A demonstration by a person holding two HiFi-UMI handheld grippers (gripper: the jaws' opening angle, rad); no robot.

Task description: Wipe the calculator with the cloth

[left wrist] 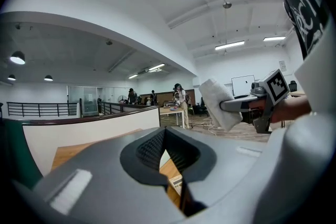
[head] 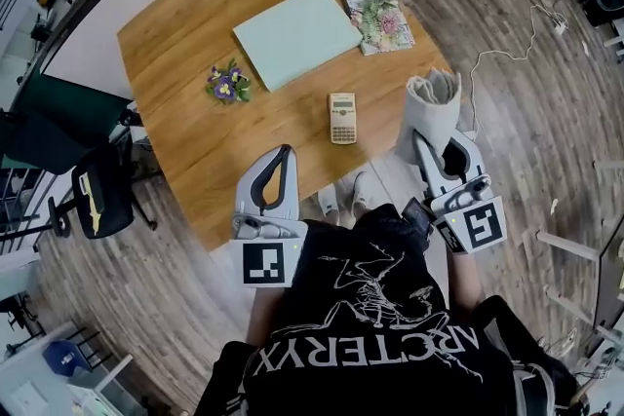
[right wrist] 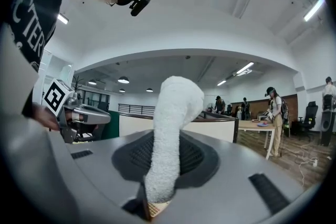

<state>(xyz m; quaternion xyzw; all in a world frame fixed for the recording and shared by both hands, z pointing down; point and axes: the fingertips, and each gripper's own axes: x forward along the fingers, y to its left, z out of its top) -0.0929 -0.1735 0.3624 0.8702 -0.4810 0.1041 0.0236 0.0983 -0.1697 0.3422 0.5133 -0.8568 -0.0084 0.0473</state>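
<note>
A person in a black shirt [head: 370,336] stands at the near edge of a wooden tabletop [head: 185,34] with a gripper in each hand. The right gripper [head: 426,133], at the right of the head view's centre, is clamped on a white cloth [head: 432,102]. The cloth stands up out of its jaws in a thick roll and shows against the tabletop's right edge. The right gripper view shows the same roll rising between the two jaws and bending over at its top.

The left gripper [head: 284,154], at lower centre of the head view, holds nothing. Its jaws are drawn together, with only a slit between them in the left gripper view. It points toward the tabletop's near edge.

The calculator [head: 342,118] lies flat on the tabletop at the centre of the head view, between the two grippers and a little beyond them, touched by neither. A pale green pad [head: 297,35] lies above it in the frame, with a magazine [head: 380,18] just to the pad's right and a small bunch of flowers [head: 228,84] to the calculator's left.
</note>
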